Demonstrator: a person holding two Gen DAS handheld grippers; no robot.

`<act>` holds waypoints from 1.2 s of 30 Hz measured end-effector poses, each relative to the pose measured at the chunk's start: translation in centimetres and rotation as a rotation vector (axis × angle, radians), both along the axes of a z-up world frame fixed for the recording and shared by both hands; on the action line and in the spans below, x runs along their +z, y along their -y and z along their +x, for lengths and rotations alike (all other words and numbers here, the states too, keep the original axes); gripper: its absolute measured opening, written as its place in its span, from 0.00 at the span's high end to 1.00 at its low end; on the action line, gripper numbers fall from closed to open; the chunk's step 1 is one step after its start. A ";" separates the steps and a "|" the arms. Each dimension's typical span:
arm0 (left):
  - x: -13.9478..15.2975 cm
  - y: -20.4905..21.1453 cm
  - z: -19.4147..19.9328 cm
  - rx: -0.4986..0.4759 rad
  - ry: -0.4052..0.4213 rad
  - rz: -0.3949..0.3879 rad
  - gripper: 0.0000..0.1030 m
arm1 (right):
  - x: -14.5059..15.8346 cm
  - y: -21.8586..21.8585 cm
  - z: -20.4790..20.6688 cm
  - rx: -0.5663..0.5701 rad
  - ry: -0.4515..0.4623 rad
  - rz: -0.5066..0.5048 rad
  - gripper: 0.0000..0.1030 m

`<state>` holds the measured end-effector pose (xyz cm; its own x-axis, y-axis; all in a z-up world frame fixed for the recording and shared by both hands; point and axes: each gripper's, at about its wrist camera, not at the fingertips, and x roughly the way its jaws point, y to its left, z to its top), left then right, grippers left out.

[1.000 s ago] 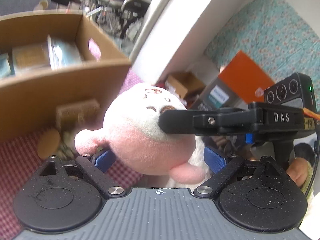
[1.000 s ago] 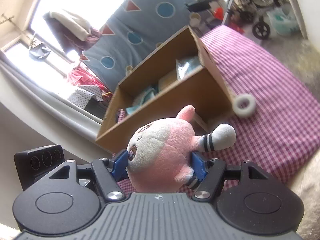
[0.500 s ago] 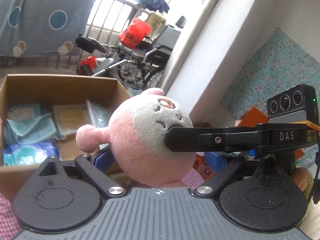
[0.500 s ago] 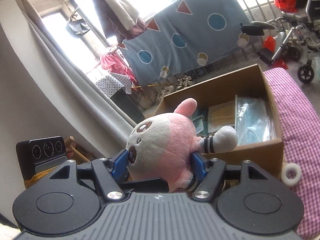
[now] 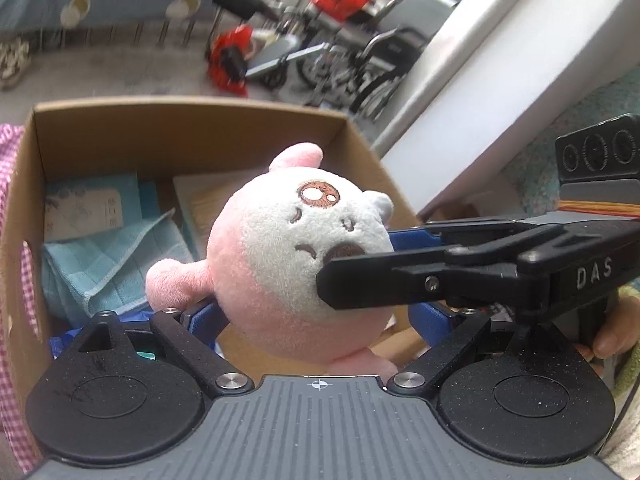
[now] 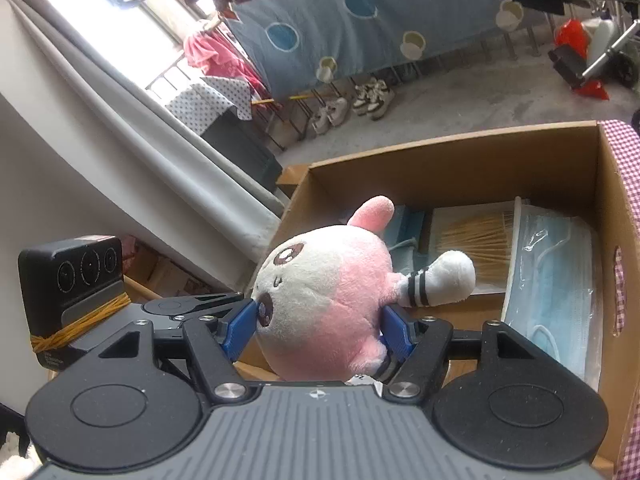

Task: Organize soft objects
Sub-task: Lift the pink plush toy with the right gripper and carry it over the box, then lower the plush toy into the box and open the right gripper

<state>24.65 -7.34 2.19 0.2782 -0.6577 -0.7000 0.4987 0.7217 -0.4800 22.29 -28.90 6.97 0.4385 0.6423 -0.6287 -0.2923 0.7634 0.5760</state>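
Note:
A round pink and white plush toy (image 5: 280, 276) hangs over the open cardboard box (image 5: 192, 120). My right gripper (image 6: 320, 328) is shut on the plush toy (image 6: 332, 304), its blue pads pressing both sides. It reaches in from the right in the left wrist view (image 5: 360, 276), across the toy's face. My left gripper (image 5: 316, 320) has its blue pads on either side of the toy's lower body; whether they press it is hidden by the plush. The box (image 6: 460, 152) holds folded blue cloths (image 5: 104, 264) and a pack of face masks (image 6: 560, 280).
The box stands on a pink checked cloth (image 6: 628, 168). Behind it lie a grey floor, a wheelchair (image 5: 360, 68), shoes (image 6: 360, 100) and a hanging blue sheet (image 6: 380, 12). A white wall and curtain stand to the side. A person's hand (image 5: 612, 336) holds the right gripper.
Both grippers have lifted the plush from beside the box front and carried it over the open box. The views now look down into the box.

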 end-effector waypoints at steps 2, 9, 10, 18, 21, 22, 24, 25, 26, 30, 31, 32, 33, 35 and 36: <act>-1.3 0.7 1.6 -0.006 -0.046 0.038 0.08 | -1.2 -0.2 2.0 0.011 -0.043 -0.020 0.32; -6.3 2.2 5.7 -0.005 -0.186 0.157 0.10 | -6.4 -0.8 6.4 0.040 -0.170 -0.088 0.32; -6.9 2.3 6.0 -0.003 -0.194 0.175 0.10 | -7.1 -0.9 6.8 0.043 -0.183 -0.100 0.32; -6.3 0.8 5.9 0.038 -0.215 0.172 0.06 | -10.0 -0.7 8.8 0.032 -0.248 -0.169 0.31; -4.8 -1.1 5.2 0.075 -0.197 0.143 0.06 | -9.6 -0.8 8.6 0.040 -0.246 -0.194 0.29; -4.1 -1.6 4.9 0.084 -0.189 0.128 0.06 | -9.7 -0.9 8.7 0.042 -0.255 -0.199 0.28; -2.8 -3.2 4.1 0.109 -0.166 0.096 0.05 | -9.7 -1.0 8.7 0.031 -0.272 -0.202 0.27; -2.1 -3.9 3.7 0.118 -0.151 0.081 0.05 | -9.6 -1.0 8.7 0.026 -0.272 -0.209 0.26; -1.4 -4.6 3.0 0.126 -0.130 0.065 0.05 | -9.4 -1.1 8.8 0.018 -0.270 -0.221 0.25; 0.7 -7.3 1.2 0.165 -0.060 0.009 0.03 | -8.7 -1.3 8.8 -0.004 -0.269 -0.260 0.24; 1.1 -7.8 0.7 0.178 -0.042 -0.004 0.03 | -8.5 -1.4 8.8 -0.011 -0.267 -0.268 0.24; 1.5 -8.4 0.2 0.188 -0.026 -0.016 0.03 | -8.2 -1.4 8.8 -0.017 -0.264 -0.274 0.24; 2.0 -8.9 -0.4 0.198 -0.010 -0.028 0.03 | -7.9 -1.4 8.7 -0.021 -0.258 -0.280 0.24; 2.8 -10.2 -1.5 0.224 0.011 -0.051 0.02 | -7.4 -1.2 8.6 -0.033 -0.248 -0.287 0.24; 3.2 -10.6 -2.1 0.232 0.022 -0.062 0.02 | -7.2 -1.2 8.5 -0.042 -0.245 -0.285 0.24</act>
<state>22.58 3.29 5.39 0.4418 -0.6160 -0.6522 0.3334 0.7877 -0.5181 30.80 -27.72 -0.20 0.2750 0.4115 -0.8689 -0.1376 0.9113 0.3880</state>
